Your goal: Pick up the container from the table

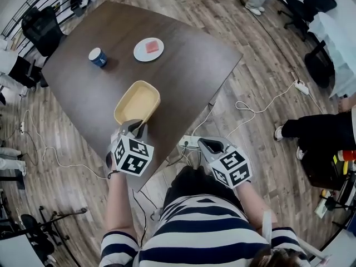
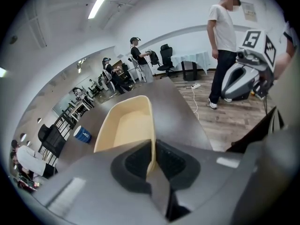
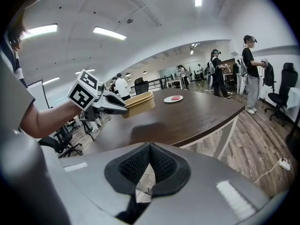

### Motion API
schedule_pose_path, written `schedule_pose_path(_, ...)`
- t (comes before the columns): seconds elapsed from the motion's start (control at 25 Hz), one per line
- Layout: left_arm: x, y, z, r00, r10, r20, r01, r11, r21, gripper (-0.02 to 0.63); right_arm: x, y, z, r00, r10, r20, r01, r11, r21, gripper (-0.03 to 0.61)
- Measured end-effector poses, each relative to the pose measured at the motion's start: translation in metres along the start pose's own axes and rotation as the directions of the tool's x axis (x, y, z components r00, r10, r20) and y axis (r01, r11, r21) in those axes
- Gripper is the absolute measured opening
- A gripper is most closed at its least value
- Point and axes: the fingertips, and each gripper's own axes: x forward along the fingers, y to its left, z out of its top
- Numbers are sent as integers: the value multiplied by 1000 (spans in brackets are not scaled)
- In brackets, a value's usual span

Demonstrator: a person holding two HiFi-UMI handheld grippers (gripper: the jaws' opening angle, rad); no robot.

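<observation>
A pale yellow rectangular container (image 1: 137, 102) is held above the dark wooden table (image 1: 183, 65) near its front edge. My left gripper (image 1: 137, 128) is shut on the container's near rim. In the left gripper view the container's side wall (image 2: 126, 125) runs between the dark pads (image 2: 173, 162). From the right gripper view the container (image 3: 139, 103) hangs clear of the tabletop, with a shadow below it. My right gripper (image 1: 208, 145) is off the table's edge to the right, shut with nothing between its jaws (image 3: 149, 159).
A blue cup (image 1: 98, 57) and a white plate with a pink item (image 1: 148, 49) stand farther back on the table. Cables and a power strip (image 1: 301, 86) lie on the wooden floor. Office chairs (image 1: 41, 29) and standing people (image 2: 225, 46) surround the table.
</observation>
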Motion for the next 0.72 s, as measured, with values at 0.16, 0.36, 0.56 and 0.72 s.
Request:
schedule_pose_path(0.16,-16,-23,0,1000,-7,7,7,1000,-3,0,-12,1,-3,1000,4,4,-4,1000,-14,-3)
schedule_pose_path(0.36,-35,-51,-5,1000,-14,0,14,1000,-5,0,-26,5,-4,1000,14,19,-14,999,-36,-3)
schedule_pose_path(0.56,-50,-70,-15,1000,-22,-19,21,1000,-16,0,-33,9,-8,999,29,15,-28,998,-61,-3)
schedule_pose_path(0.72,-59,-84,-24,999,-31,-37,31,999,-17,0,-35,15,-8,999,43,16,-42,996,-76,-3)
